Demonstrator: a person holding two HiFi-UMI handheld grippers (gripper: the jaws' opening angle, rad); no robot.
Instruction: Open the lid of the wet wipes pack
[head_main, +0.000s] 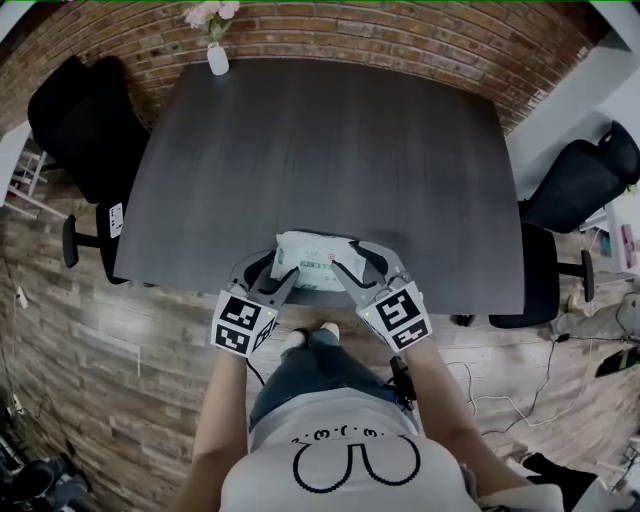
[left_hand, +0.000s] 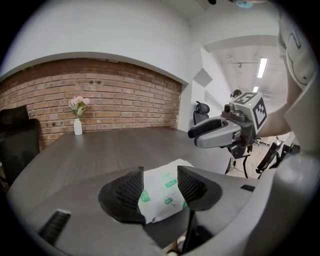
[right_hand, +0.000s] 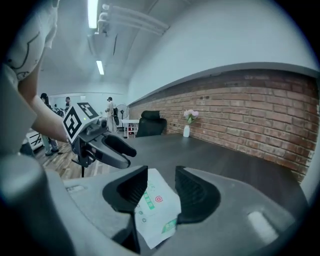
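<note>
Head view: the wet wipes pack is seen lying flat at the bench's near edge, flanked by the left gripper and right gripper. Left gripper view: fingers spread wide, nothing pinched. Right gripper view: fingers parted too, nothing gripped. Probably light, squishy, slick film, so the body should be pinned and the stiffer lid edge lifted.

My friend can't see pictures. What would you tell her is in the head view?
Seen from above, a person holds the left gripper and the right gripper, both open, at either end of a white wet wipes pack lying near the front edge of a dark table. A white vase of pink flowers stands at the far edge, and black office chairs flank the table.
</note>
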